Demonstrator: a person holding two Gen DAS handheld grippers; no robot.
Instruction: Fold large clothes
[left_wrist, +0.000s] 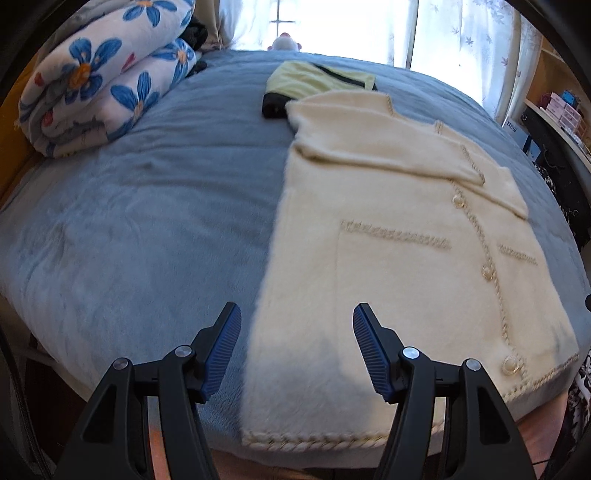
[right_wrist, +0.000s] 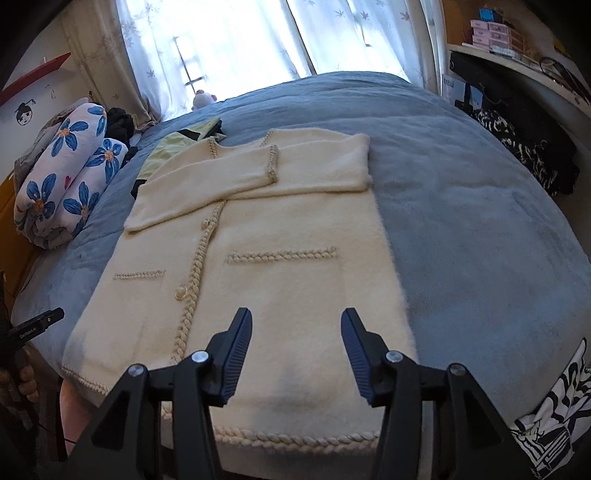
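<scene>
A cream fuzzy cardigan (left_wrist: 388, 258) (right_wrist: 277, 240) with braided trim and buttons lies flat on the blue bed blanket (left_wrist: 147, 203) (right_wrist: 461, 221). Both sleeves are folded across its chest. My left gripper (left_wrist: 295, 310) hovers open over the cardigan's left side edge near the hem, with nothing between its fingers. My right gripper (right_wrist: 297, 312) is open above the lower right part of the cardigan, just short of the braided hem (right_wrist: 295, 437), and holds nothing. In the right wrist view, part of the left tool's body (right_wrist: 37, 326) shows at the left edge, held by a hand (right_wrist: 26, 376).
A rolled floral quilt (left_wrist: 99, 77) (right_wrist: 66, 177) lies at the bed's far left. A pale yellow and black garment (left_wrist: 317, 79) (right_wrist: 177, 142) sits behind the cardigan's collar. Black-and-white patterned cloth (right_wrist: 554, 413) hangs at the bed's near right edge. Shelves with boxes (right_wrist: 495, 33) stand at the right.
</scene>
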